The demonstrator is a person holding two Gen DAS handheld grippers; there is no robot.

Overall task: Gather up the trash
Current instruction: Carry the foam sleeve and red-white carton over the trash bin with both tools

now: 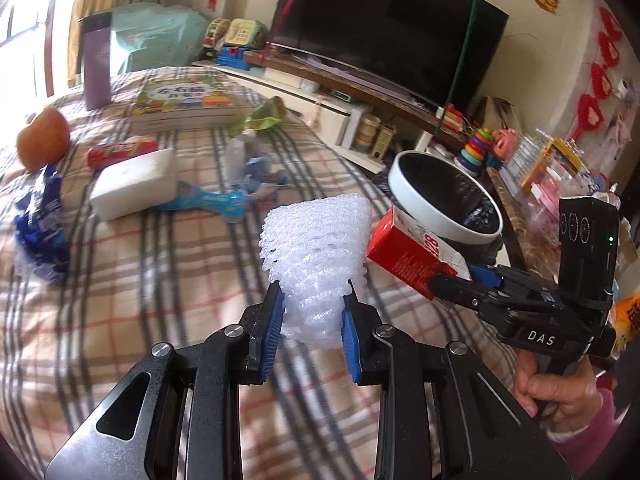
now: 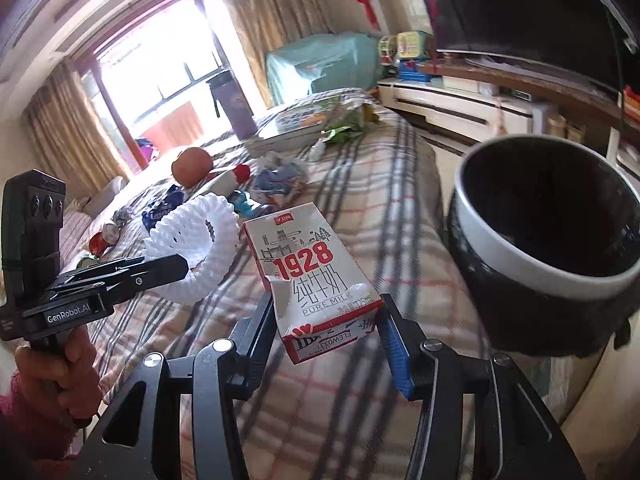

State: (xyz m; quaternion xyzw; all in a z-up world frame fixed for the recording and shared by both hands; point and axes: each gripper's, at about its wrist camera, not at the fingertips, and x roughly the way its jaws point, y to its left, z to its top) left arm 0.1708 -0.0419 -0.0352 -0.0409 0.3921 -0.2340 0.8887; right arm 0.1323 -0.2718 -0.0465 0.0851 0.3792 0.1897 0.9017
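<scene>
We see our left gripper (image 1: 312, 300) pinching a white foam fruit net (image 1: 320, 248) above the plaid bedspread (image 1: 160, 280). Our right gripper (image 2: 326, 328) clamps a red-and-white milk carton (image 2: 312, 268), just beside the white-rimmed trash bin (image 2: 520, 248) at the bed's edge.

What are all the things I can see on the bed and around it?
foam net: one, white, held in left gripper
milk carton: one, red and white, held in right gripper
trash bin: one, black with white rim, beside bed
tissue pack: one, white, on bed
blue wrapper: one, on bed
apple: one, orange-red, on bed
book: one, colourful, far end of bed
television: one, black, on stand
left gripper: one, black with blue pads
right gripper: one, black with blue pads
</scene>
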